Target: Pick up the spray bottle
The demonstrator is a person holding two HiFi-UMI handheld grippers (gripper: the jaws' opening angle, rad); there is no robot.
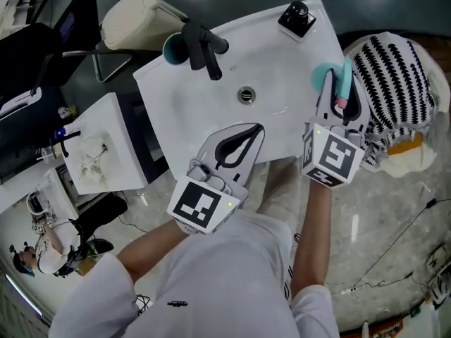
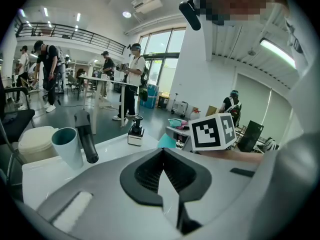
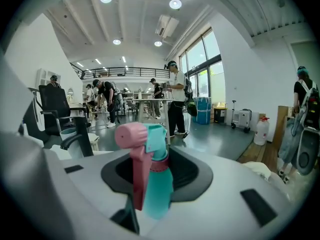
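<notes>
now right tongs [image 1: 340,90] clamp spray bottle [image 3: 155,179]; left tongs [image 1: 254,130] shut; cup [image 1: 173,49] beside faucet [image 1: 205,49].

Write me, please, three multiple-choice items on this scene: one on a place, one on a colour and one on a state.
1. Where does the teal cup stand?
A) beside the black faucet
B) on the drain
C) on the floor

2. On the spray bottle, what colour is the trigger?
A) yellow
B) pink
C) black

3. How do the jaws of the left gripper stand?
A) wide apart
B) closed on the cup
C) together, empty

Answers:
1 A: the cup stands right next to the faucet.
2 B: the trigger is pink against the teal body.
3 C: the tips meet with nothing between them.
</notes>
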